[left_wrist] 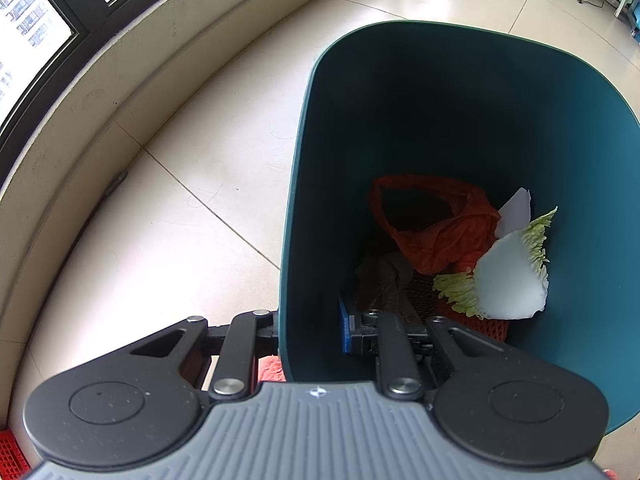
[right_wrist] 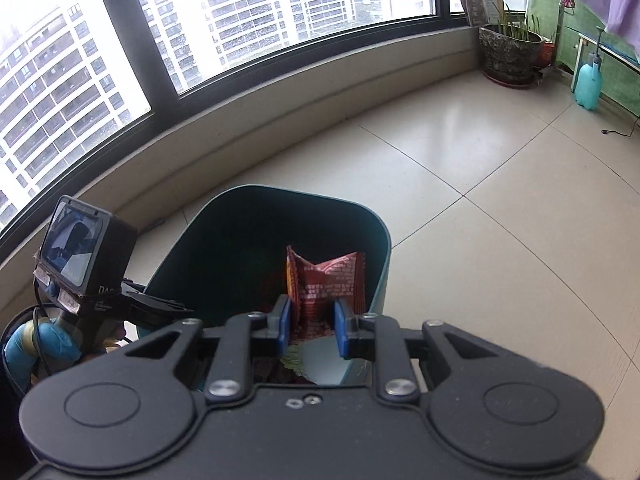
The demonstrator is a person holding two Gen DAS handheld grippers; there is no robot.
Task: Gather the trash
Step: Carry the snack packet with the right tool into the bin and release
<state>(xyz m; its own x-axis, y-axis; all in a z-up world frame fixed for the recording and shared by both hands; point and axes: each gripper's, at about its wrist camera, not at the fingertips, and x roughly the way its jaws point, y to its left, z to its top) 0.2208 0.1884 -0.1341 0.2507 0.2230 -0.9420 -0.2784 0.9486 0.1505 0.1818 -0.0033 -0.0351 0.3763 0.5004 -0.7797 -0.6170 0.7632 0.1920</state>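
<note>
Now my right tool pinches the red wrapper upright, directly above the bin mouth; left tool clamps bin's near rim.

A potted plant and a teal sprayer bottle stand near the window.
</note>
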